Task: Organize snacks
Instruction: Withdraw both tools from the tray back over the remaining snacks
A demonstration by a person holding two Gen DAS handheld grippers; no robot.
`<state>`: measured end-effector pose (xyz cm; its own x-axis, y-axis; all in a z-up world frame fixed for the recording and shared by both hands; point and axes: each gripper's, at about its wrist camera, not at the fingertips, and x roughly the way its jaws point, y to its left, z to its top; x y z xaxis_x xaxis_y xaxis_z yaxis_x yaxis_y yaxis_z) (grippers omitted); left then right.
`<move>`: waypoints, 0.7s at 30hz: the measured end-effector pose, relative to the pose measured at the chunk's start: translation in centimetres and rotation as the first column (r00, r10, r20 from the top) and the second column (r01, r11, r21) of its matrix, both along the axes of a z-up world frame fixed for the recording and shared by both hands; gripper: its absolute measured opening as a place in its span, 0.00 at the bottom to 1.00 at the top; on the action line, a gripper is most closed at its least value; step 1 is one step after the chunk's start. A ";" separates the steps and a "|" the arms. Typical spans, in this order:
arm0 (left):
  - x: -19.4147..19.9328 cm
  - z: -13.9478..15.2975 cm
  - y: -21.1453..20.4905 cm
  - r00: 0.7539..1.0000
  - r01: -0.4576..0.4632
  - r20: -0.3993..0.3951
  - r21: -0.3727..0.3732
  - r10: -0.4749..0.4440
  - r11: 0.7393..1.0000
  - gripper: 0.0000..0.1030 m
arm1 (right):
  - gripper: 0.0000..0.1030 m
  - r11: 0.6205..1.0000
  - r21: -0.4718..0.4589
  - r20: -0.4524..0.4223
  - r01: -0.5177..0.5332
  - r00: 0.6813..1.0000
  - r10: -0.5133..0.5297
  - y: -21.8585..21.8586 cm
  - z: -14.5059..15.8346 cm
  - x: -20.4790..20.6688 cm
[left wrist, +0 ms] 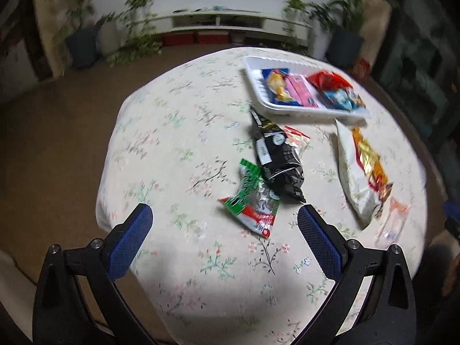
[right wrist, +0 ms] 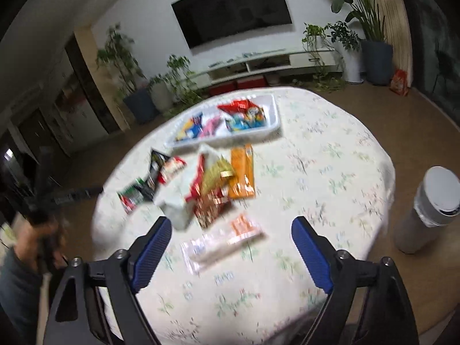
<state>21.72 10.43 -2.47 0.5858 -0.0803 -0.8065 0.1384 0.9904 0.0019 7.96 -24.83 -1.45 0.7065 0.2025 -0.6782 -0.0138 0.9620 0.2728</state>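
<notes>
My left tool (left wrist: 225, 218) hangs with its jaws spread wide and nothing between them, above the near part of the desk (left wrist: 161, 149), and my right tool (right wrist: 231, 231) is just as wide and just as empty. Nearest my left one lies the green and red packet (left wrist: 253, 201), with the black packet (left wrist: 277, 158) touching its far end and a small red-edged packet (left wrist: 297, 138) tucked against that. Nearest my right one is the clear wrapper with orange print (right wrist: 221, 244); beyond it are the white bag (right wrist: 178, 198), the red and gold bag (right wrist: 214, 192) overlapping it, and the orange packet (right wrist: 243, 172) alongside. The white tray (left wrist: 287, 109) sits at the far side and already holds several snacks, so I judge I am between picks, with the loose ones waiting. Next I think each tool should drop onto its closest packet, closing on a crimped edge, since these lie flat and slippery. Both views are smeared by motion, so I cannot read labels, and the tray's contents blur together.
</notes>
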 end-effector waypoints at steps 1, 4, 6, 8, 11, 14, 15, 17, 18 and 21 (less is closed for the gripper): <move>0.4 0.2 -0.8 1.000 0.019 0.002 0.038 -0.019 0.999 0.99 | 0.83 1.000 -0.011 -0.016 0.009 1.000 -0.009 0.2 -0.4 -0.1; 1.1 -0.3 -2.8 0.995 0.100 -0.003 0.129 -0.101 0.987 0.99 | 0.81 0.999 -0.011 -0.061 0.033 0.998 -0.034 0.4 -1.2 -0.1; 1.7 -0.9 -3.5 0.990 0.140 -0.022 0.167 -0.138 0.976 0.99 | 0.81 0.999 -0.008 -0.090 0.045 0.995 -0.046 0.8 -1.8 0.0; 2.3 -1.4 -3.9 0.985 0.174 -0.039 0.206 -0.169 0.963 0.99 | 0.81 0.999 0.005 -0.129 0.045 0.991 -0.044 1.4 -2.6 0.3; 3.3 -2.1 -4.1 0.979 0.205 -0.058 0.228 -0.197 0.952 0.99 | 0.81 0.999 0.006 -0.155 0.050 0.987 -0.049 2.4 -3.3 0.8; 4.0 -2.8 -3.8 0.976 0.216 -0.071 0.224 -0.206 0.950 0.99 | 0.81 0.998 -0.018 -0.177 0.064 0.982 -0.066 3.4 -4.0 1.6; 4.2 -3.0 -3.7 0.976 0.217 -0.076 0.221 -0.205 0.951 0.99 | 0.81 0.998 -0.014 -0.197 0.064 0.978 -0.066 3.6 -4.4 2.0; 4.5 -3.3 -3.4 0.976 0.214 -0.077 0.215 -0.202 0.953 0.99 | 0.78 0.998 -0.011 -0.222 0.064 0.973 -0.064 3.9 -4.8 2.7; 4.6 -3.4 -3.3 0.976 0.214 -0.075 0.205 -0.203 0.955 0.99 | 0.78 0.998 -0.019 -0.230 0.063 0.971 -0.065 4.0 -5.0 3.0; 4.8 -3.9 -3.1 0.974 0.225 -0.078 0.190 -0.214 0.956 0.99 | 0.78 0.997 -0.051 -0.246 0.059 0.967 -0.070 4.6 -5.6 3.7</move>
